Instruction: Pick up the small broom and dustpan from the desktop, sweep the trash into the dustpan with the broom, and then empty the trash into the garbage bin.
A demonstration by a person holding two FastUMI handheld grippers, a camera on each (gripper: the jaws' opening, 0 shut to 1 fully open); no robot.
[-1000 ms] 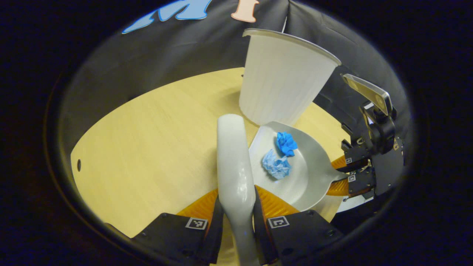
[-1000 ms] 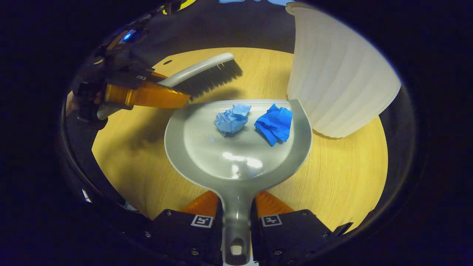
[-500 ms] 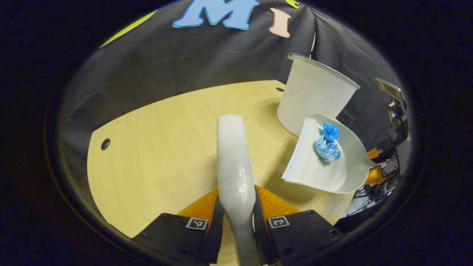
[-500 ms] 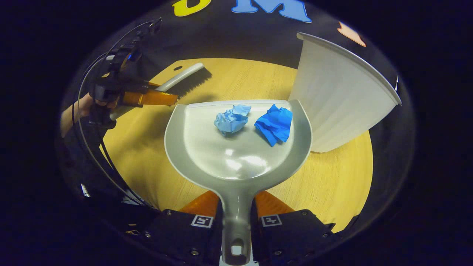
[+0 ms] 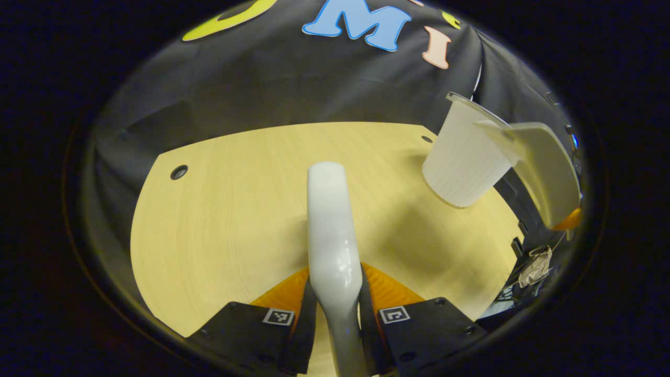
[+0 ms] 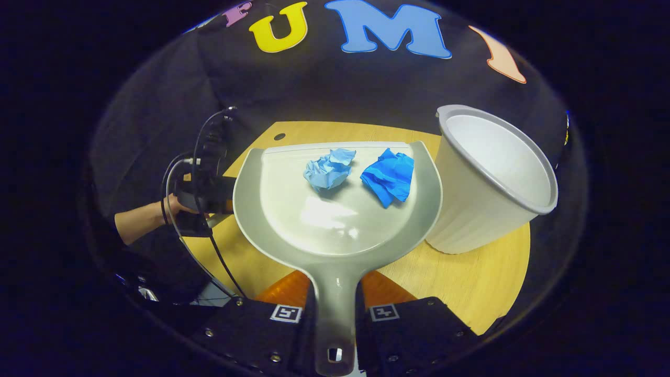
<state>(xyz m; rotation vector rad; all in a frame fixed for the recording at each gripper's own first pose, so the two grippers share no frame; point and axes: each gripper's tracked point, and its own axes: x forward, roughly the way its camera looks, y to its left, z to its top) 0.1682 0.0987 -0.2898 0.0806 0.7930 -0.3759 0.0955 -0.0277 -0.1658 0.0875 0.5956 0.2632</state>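
Stage: sweeping looks complete; you are at the emptying step, with the load not yet tipped.
Right claw [image 6: 335,314]: clenched on the handle of the grey plastic dustpan [image 6: 335,220], one finger pressing each side.
Left claw [image 5: 335,314]: clenched on the pale grey handle of the small broom [image 5: 330,230], held out over the light wooden bench [image 5: 230,209].
Trash: the pale blue crumpled paper wad [image 6: 328,168] and the darker blue crumpled paper wad [image 6: 390,175] lie side by side near the pan's front lip, at 12 o'clock from the handle.
Bin: the white ribbed plastic garbage bin [image 6: 487,183] stands on the bench at 2 o'clock in the right gripper view, its open mouth now visible from above.
Change: within the last second you have raised the pan off the bench to about the height of the bin's rim; in the left gripper view the pan [image 5: 544,167] now sits up beside the rim at 2 o'clock. The broom has drawn back from the pan.
Meaning: the lift appears done. Carry the pan lip over the bin mouth at 2 o'clock, then tilt.
Risk: both wads sit close to the lip; an early tilt could drop them on the bench.
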